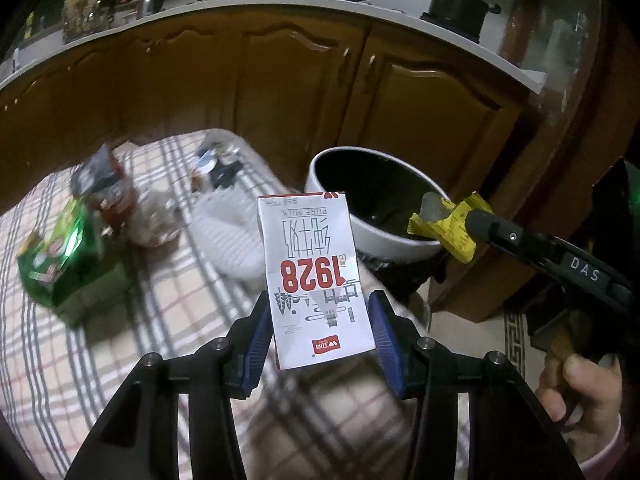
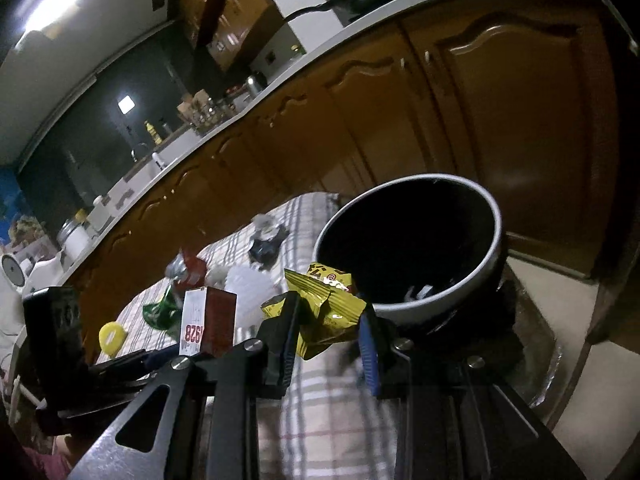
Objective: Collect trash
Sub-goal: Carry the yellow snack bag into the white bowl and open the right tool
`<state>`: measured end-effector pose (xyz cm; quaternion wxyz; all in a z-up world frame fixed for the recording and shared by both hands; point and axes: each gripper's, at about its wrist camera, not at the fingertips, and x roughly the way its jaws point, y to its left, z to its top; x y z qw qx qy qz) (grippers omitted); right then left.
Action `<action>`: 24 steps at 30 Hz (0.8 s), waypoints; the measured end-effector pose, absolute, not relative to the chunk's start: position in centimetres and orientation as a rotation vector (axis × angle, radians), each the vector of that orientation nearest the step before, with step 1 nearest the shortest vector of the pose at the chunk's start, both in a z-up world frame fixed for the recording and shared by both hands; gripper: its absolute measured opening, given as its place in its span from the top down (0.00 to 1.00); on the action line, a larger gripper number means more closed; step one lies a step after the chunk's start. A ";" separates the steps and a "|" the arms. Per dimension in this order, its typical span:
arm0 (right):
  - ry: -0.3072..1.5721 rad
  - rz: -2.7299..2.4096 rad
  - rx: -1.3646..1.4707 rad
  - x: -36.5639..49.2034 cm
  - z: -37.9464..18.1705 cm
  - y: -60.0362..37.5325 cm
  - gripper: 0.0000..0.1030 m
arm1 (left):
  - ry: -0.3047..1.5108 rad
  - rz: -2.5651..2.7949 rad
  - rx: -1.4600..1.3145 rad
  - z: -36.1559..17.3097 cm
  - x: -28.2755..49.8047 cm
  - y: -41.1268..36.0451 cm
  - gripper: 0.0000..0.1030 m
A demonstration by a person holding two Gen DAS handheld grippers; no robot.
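My left gripper (image 1: 318, 320) is shut on a white "1928" milk carton (image 1: 312, 276) and holds it upright above the checked tablecloth. The carton also shows in the right wrist view (image 2: 208, 320). My right gripper (image 2: 328, 328) is shut on a crumpled yellow snack wrapper (image 2: 324, 304), held just before the rim of the white bin with a black liner (image 2: 408, 248). In the left wrist view the right gripper (image 1: 476, 220) holds the wrapper (image 1: 448, 224) over the edge of the bin (image 1: 376, 200).
On the checked tablecloth (image 1: 60, 360) lie a green packet (image 1: 64, 256), a red packet (image 1: 108, 188), a white plastic piece (image 1: 228, 236) and dark wrappers (image 1: 220, 168). Wooden cabinets (image 1: 240, 80) stand behind. A yellow round item (image 2: 112, 334) lies near the left gripper.
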<state>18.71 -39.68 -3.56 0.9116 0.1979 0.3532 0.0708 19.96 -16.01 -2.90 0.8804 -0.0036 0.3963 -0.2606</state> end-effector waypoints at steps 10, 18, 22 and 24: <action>0.719 0.081 0.422 21.6 -3.5 -43.8 0.73 | 0.814 -0.595 0.016 -2.3 24.5 -20.5 0.55; 0.736 0.053 0.408 23.5 -3.8 -45.4 0.73 | 0.853 -0.618 0.017 -3.2 29.0 -23.9 0.55; 0.744 0.044 0.405 24.4 -4.1 -46.0 0.73 | 0.874 -0.620 0.019 -3.7 30.9 -25.3 0.55; 0.747 0.043 0.403 24.8 -4.2 -46.3 0.73 | 0.885 -0.623 0.019 -3.9 31.9 -26.1 0.55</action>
